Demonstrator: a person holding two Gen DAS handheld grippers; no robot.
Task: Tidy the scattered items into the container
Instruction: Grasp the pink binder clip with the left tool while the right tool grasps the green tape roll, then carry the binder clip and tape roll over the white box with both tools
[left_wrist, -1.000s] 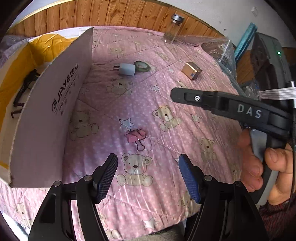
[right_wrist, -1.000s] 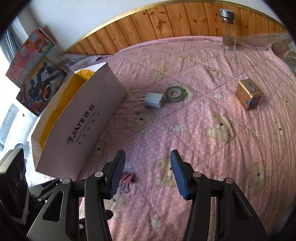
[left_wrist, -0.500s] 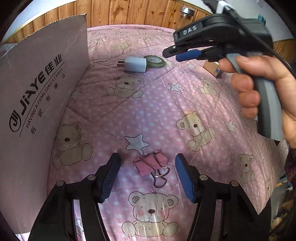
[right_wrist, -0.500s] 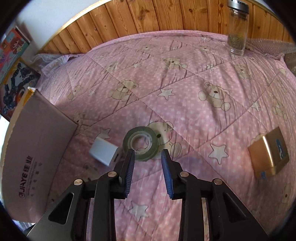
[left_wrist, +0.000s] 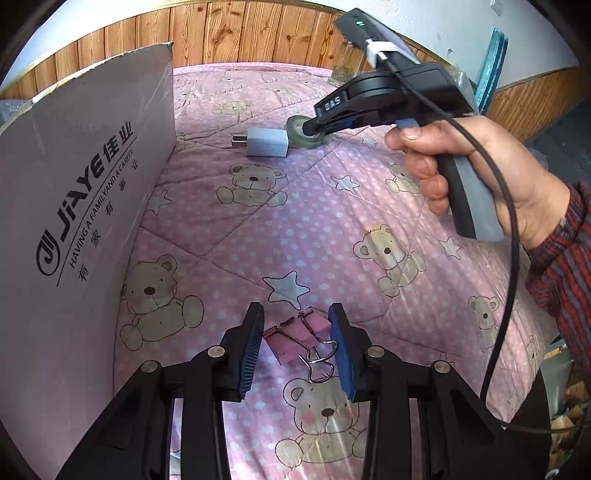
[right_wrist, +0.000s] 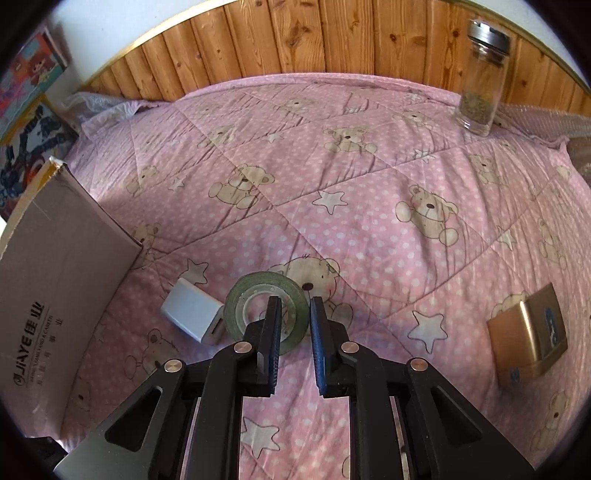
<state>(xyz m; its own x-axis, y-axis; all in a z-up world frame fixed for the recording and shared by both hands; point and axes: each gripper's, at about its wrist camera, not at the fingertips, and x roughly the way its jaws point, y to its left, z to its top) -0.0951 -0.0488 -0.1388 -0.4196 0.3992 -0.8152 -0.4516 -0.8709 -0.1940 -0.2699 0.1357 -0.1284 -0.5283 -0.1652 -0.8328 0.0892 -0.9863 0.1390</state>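
A pink binder clip (left_wrist: 299, 338) lies on the pink bear-print quilt (left_wrist: 295, 221), between the pads of my left gripper (left_wrist: 296, 321). That gripper is open, with its pads close to the clip's sides. My right gripper (right_wrist: 295, 314) is low over a green tape roll (right_wrist: 255, 288). Its jaws stand narrowly open astride the roll's right wall, one finger in the hole and one outside. The roll still rests on the quilt. A white charger plug (right_wrist: 192, 314) lies just left of it. The cardboard box (left_wrist: 92, 184) stands at the left, its inside hidden.
A gold box (right_wrist: 528, 332) lies on the quilt to the right. A glass jar (right_wrist: 480, 81) stands by the wooden wall at the back. In the left wrist view a hand (left_wrist: 461, 158) and a striped sleeve (left_wrist: 565, 266) hold the right gripper above the quilt's right side.
Both grippers have moved forward and down onto their items and narrowed their jaws. The left now brackets the binder clip; the right has reached the tape roll.
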